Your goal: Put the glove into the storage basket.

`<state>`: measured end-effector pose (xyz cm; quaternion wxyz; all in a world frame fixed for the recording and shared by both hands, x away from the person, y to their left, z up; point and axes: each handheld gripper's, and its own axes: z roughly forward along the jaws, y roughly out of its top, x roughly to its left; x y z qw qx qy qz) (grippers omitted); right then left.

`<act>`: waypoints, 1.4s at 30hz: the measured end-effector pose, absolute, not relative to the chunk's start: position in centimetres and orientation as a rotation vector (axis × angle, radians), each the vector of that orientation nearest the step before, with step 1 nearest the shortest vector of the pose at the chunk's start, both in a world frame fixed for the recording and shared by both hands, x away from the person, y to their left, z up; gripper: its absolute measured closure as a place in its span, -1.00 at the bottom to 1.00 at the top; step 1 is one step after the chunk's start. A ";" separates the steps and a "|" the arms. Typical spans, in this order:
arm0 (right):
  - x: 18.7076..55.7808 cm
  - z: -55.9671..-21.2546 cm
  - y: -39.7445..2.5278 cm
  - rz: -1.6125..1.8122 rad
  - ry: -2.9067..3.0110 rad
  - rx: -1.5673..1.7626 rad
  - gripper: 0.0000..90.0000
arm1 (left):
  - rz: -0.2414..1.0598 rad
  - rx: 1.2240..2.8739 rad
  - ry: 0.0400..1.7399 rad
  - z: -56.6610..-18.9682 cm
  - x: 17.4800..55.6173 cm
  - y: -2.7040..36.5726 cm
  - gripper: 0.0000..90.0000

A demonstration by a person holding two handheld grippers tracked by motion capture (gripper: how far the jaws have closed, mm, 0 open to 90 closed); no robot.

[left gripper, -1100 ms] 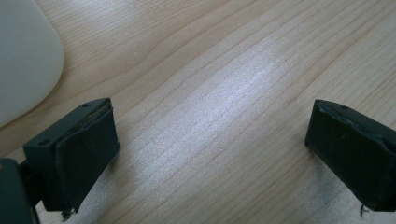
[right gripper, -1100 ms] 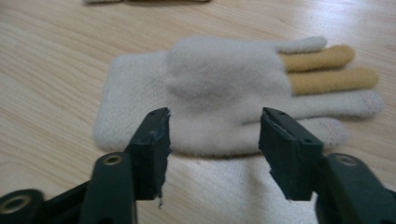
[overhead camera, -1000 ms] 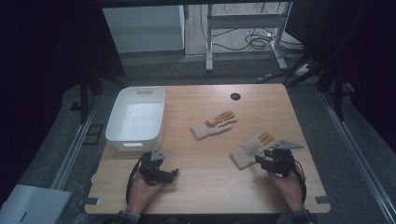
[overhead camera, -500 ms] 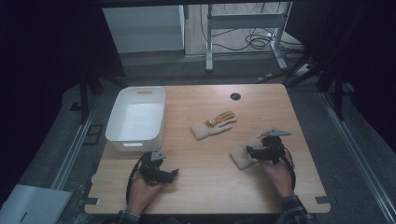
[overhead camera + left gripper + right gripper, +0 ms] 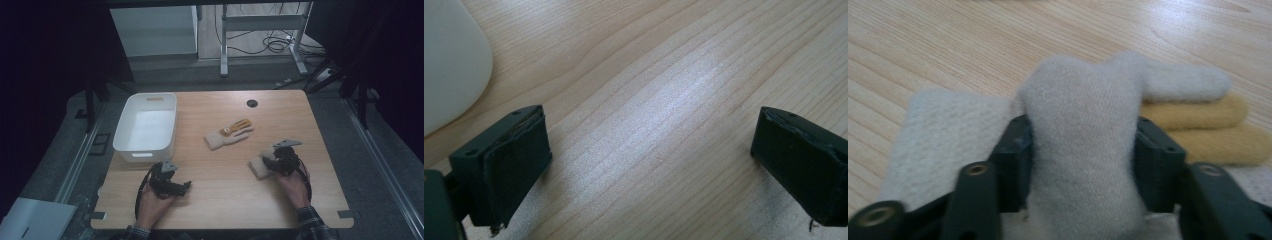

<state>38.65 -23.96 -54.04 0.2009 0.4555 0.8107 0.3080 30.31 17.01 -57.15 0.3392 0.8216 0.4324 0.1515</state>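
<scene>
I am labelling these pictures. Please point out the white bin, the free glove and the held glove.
white bin (image 5: 121, 146), high view, near left rim.
free glove (image 5: 218, 140), high view, pale cuff.
held glove (image 5: 1083, 145), right gripper view, fold pinched between the jaws.

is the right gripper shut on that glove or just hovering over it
Shut on it. In the right gripper view the black right gripper has both jaws pressed against a bunched fold of the cream knit glove.

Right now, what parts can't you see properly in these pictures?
- Near glove: in the high view the right gripper and hand cover most of it.
- Same glove, right gripper view: its cuff end runs off the bottom edge.
- White bin: left gripper view cuts it at the left edge.
- Far glove: its orange markings are too small to read.
</scene>
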 end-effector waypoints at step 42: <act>36.1 -52.9 -14.7 1.029 2.679 0.680 0.01 | 0.394 2.139 1.127 -57.2 30.3 17.0 -0.95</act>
